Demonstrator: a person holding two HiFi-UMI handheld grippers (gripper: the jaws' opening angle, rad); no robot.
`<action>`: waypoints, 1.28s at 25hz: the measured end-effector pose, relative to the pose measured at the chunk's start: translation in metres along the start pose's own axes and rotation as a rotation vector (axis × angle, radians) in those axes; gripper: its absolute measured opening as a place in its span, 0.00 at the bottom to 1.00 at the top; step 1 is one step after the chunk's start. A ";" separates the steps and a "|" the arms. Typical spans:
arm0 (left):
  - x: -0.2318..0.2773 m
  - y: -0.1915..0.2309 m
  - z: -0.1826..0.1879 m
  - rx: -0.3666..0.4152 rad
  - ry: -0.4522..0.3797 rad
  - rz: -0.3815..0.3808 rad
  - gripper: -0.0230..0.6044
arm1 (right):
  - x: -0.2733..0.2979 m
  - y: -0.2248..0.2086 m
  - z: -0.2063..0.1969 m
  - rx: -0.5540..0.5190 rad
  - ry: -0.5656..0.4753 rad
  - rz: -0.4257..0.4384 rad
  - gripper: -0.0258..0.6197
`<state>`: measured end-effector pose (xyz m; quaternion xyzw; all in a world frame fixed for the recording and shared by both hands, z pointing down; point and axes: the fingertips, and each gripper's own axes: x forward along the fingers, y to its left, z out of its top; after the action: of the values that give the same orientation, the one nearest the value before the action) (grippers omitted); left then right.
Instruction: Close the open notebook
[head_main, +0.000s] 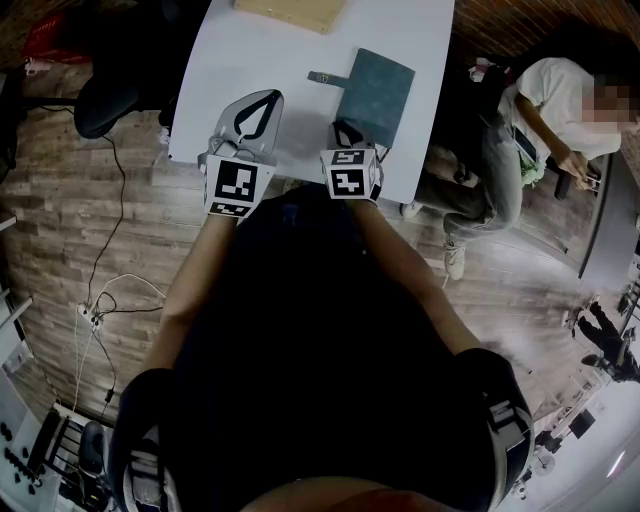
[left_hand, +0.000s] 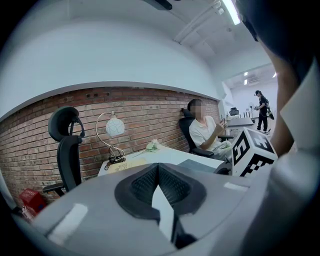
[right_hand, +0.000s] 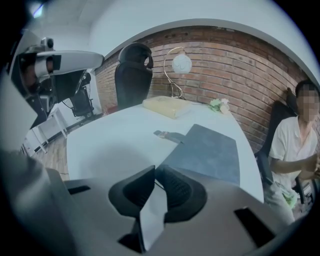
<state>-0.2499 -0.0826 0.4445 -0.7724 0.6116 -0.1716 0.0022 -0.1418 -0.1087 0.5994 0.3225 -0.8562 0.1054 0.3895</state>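
Note:
A dark teal notebook (head_main: 375, 95) lies closed and flat on the white table (head_main: 260, 60), its strap tab (head_main: 325, 77) sticking out to the left. The right gripper view shows the same notebook (right_hand: 207, 150) just beyond my right gripper (right_hand: 154, 169), whose tips stand a narrow slit apart above the near corner with nothing pressed between them. In the head view that right gripper (head_main: 347, 130) sits at the notebook's near edge. My left gripper (head_main: 262, 100) hovers over bare table to the left, its tips (left_hand: 158, 167) meeting, empty.
A light wooden board (head_main: 290, 12) lies at the table's far side, near a curved lamp (right_hand: 180, 65) and a small flower (right_hand: 217, 105). A black office chair (right_hand: 132, 75) stands behind the table. A seated person (head_main: 540, 130) is close to the table's right edge.

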 end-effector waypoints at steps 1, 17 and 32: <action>0.000 0.001 0.000 -0.001 0.000 0.000 0.05 | 0.001 0.000 0.000 -0.004 0.005 -0.001 0.10; 0.005 -0.005 0.005 0.006 -0.027 -0.032 0.05 | -0.022 -0.006 0.026 0.014 -0.073 -0.041 0.12; 0.023 -0.021 0.160 0.019 -0.302 -0.094 0.05 | -0.223 -0.136 0.143 0.154 -0.623 -0.409 0.06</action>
<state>-0.1827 -0.1326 0.3040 -0.8172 0.5656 -0.0589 0.0934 -0.0325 -0.1701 0.3295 0.5318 -0.8410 -0.0135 0.0982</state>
